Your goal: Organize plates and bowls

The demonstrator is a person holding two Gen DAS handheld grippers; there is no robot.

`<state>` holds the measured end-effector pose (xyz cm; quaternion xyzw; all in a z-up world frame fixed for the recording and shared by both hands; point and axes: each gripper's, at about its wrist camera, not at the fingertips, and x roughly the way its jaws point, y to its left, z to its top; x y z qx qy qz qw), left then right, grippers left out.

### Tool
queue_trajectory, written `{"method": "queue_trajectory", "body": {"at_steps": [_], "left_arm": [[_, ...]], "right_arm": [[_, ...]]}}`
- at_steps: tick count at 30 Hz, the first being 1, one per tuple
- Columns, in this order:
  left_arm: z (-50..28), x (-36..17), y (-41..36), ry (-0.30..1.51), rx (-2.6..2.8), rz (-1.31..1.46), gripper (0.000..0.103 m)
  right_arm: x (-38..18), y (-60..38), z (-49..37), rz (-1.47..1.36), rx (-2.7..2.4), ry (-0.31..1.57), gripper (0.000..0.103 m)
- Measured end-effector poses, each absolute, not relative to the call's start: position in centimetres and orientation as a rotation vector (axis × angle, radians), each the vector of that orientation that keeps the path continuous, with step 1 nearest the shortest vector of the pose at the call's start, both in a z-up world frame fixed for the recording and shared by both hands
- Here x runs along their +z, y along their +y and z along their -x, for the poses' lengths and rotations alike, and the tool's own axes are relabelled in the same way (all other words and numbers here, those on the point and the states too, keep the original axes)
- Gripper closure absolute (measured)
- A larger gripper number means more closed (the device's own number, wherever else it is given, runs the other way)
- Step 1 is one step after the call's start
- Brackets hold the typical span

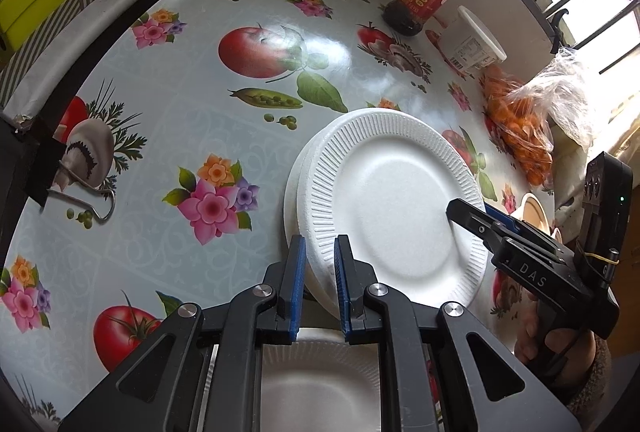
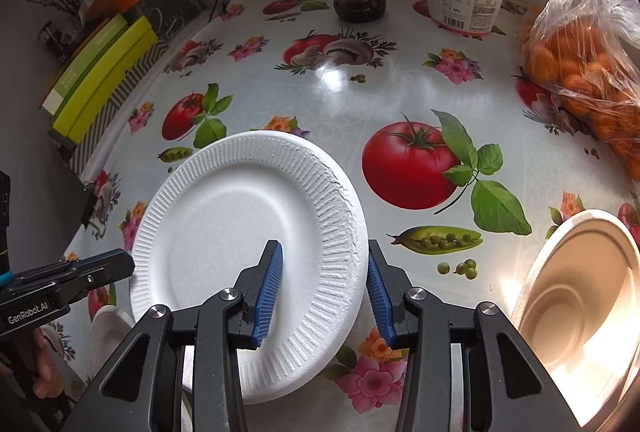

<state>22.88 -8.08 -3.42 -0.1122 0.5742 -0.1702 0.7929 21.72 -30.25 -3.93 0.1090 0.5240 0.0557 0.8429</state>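
Left gripper [image 1: 320, 272] pinching near rim of foam plate [image 1: 392, 207], stacked on a second plate [image 1: 294, 187]. Right gripper [image 2: 325, 292] straddling opposite rim, jaws partly spread, pads not visibly pressing. Tan bowl [image 2: 580, 308] right of right jaws, apart from plates.
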Motion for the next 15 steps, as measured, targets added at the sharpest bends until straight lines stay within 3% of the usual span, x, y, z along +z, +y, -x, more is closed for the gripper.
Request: {"method": "queue_trajectory", "body": {"at_steps": [15], "left_arm": [[-22.4,-1.9,-8.0,1.204,-0.372,0.226,0.089]], "right_arm": [[-2.3,-30.3,-20.9,-0.247,0.128,1.071,0.063]]}}
